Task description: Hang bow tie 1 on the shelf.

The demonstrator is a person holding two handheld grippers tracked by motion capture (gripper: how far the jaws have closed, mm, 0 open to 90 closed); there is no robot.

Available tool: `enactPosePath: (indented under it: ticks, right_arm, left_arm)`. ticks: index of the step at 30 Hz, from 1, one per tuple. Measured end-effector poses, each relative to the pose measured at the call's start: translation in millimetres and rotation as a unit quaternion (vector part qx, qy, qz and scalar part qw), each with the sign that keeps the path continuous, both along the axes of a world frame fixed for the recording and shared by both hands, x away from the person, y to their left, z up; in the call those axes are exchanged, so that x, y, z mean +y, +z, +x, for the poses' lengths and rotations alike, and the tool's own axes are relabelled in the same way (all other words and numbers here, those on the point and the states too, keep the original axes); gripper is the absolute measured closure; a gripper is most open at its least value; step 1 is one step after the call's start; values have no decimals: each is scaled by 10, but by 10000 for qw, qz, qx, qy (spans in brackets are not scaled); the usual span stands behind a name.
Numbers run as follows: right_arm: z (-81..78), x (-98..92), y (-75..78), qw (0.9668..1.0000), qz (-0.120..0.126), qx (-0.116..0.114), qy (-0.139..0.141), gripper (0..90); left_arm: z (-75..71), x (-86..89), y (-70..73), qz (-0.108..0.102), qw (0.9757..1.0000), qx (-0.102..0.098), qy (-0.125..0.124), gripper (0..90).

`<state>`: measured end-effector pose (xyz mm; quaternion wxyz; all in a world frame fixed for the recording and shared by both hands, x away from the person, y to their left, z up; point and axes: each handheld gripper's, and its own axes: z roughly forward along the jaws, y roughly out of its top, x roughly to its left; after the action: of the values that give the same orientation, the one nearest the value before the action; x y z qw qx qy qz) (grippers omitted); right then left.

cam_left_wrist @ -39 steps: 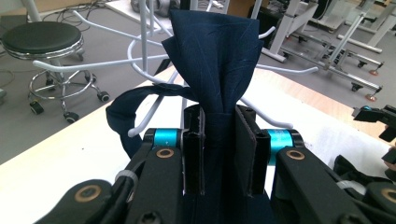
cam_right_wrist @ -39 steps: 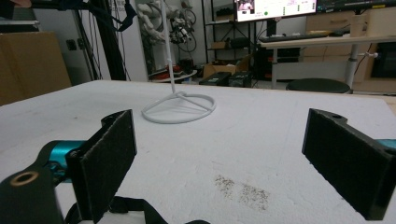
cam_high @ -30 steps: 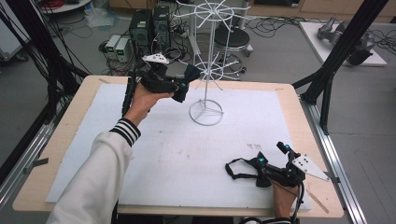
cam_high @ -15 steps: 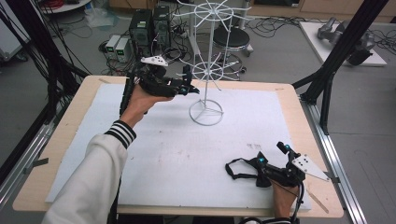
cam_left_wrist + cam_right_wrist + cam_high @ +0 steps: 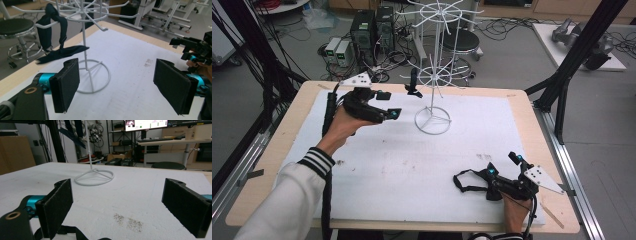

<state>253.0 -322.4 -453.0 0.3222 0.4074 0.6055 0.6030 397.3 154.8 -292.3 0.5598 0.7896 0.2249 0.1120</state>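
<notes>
High view: the left gripper (image 5: pixel 396 114) is hovering beside the white wire rack (image 5: pixel 432 75), its jaws having just been opening, with nothing between them. A dark strap (image 5: pixel 413 84) is hanging from one arm of the rack's lower ring, apart from the gripper; in the left gripper view the same strap (image 5: pixel 51 37) is draping over a hook, its loose end trailing beside the pole, beyond the wide-apart pads (image 5: pixel 67 83). The right gripper (image 5: pixel 504 166) is resting near the table's (image 5: pixel 292 120) front edge with its jaws spread, gripping nothing, while a second dark strap (image 5: pixel 467 181) is lying on the white mat (image 5: pixel 402 170) just beside it. Judging by this, one strap is already hung, and the second is waiting to be picked up and hooked.
</notes>
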Motion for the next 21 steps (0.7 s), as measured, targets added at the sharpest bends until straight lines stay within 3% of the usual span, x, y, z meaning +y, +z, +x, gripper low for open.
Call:
enactPosePath:
  ticks: [9, 11, 13, 16, 21]
  right_arm:
    - [-5, 15, 1, 10000, -35, 16, -55, 93]
    - [-4, 15, 1, 10000, -40, 22, -62, 93]
    - [-4, 16, 1, 10000, -41, 19, -71, 93]
    - [-2, 18, 2, 10000, -47, 19, -73, 93]
    - [-2, 18, 2, 10000, -52, 20, -73, 93]
  left_arm:
    - [-223, 477, -213, -350, 9981, -383, 327, 197]
    - [-296, 576, -278, -376, 9968, -547, 449, 194]
    - [-364, 679, -355, -455, 9958, -594, 523, 194]
    - [-473, 809, -486, -401, 9942, -708, 701, 191]
    - [-639, 974, -755, -585, 9900, -858, 954, 190]
